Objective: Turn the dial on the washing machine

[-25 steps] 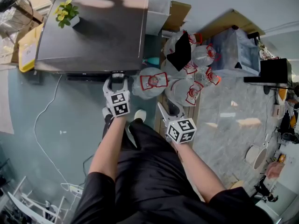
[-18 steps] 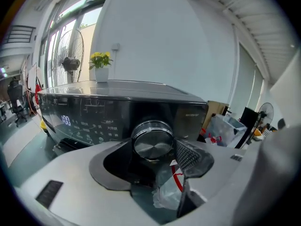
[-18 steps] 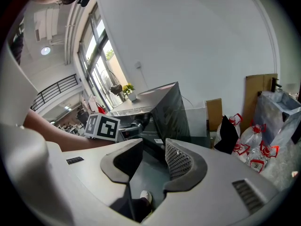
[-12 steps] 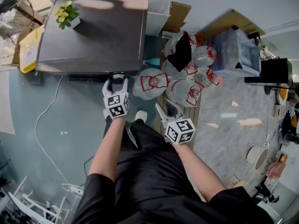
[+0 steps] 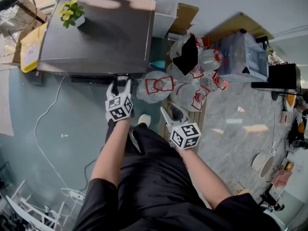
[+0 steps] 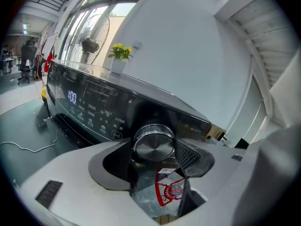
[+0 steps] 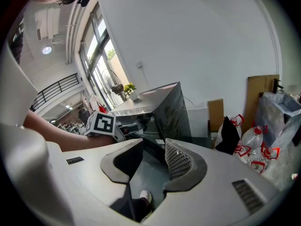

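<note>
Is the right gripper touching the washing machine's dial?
No, the right gripper hangs open and empty, well apart from the washing machine and its dial.

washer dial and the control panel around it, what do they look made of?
Dial: metal or metal-look plastic, hard to tell which. The silver face has fine concentric brushing and a bright polished rim.
Control panel: dark glossy plastic or glass. It has a smooth reflective sheen, with lit digits and white icons showing on it.

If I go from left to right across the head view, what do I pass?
Yellow container, potted plant, left gripper (its jaws have just been opening, the dial between them), right gripper, black box.
</note>
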The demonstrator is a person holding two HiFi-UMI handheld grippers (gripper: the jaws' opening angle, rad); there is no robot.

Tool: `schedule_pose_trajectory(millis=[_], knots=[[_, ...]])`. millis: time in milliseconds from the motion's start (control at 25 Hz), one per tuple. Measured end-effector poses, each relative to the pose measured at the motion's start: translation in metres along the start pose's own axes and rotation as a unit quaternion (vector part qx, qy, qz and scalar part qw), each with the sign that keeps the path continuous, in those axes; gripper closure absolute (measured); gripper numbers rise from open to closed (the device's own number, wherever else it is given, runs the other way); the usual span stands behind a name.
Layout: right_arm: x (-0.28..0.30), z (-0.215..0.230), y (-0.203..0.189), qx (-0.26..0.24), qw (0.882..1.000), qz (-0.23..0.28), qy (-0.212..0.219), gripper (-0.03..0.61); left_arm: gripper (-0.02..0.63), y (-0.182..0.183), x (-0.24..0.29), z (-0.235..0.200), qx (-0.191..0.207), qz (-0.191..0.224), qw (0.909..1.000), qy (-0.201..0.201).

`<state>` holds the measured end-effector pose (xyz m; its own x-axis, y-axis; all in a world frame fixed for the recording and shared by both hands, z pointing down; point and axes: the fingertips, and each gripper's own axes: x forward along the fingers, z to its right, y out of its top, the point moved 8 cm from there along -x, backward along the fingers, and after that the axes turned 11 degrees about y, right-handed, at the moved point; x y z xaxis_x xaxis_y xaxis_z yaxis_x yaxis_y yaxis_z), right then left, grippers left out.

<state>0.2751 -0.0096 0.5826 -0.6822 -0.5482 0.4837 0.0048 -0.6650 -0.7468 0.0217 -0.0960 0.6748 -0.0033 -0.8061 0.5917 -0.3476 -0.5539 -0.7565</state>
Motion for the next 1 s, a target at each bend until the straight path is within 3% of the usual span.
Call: schedule_pose_trajectory(millis=[320, 680, 1000], knots=[[-0.001, 0.000, -0.004, 0.000, 1.000, -0.005, -0.003, 0.442, 0.351, 0.001, 0.001, 0.002, 0.004, 0.000, 1.0000, -0.004], [0.001, 0.000, 0.002, 0.002, 1.000, 0.001, -0.002, 0.443, 0.351, 0.001, 0.000, 0.007, 0.069, -0.001, 0.9974, 0.019], [-0.003, 0.005, 0.001, 0.005, 1.000, -0.001, -0.006, 0.443, 0.351, 0.000, -0.001, 0.012, 0.146, 0.012, 0.9882, 0.043]])
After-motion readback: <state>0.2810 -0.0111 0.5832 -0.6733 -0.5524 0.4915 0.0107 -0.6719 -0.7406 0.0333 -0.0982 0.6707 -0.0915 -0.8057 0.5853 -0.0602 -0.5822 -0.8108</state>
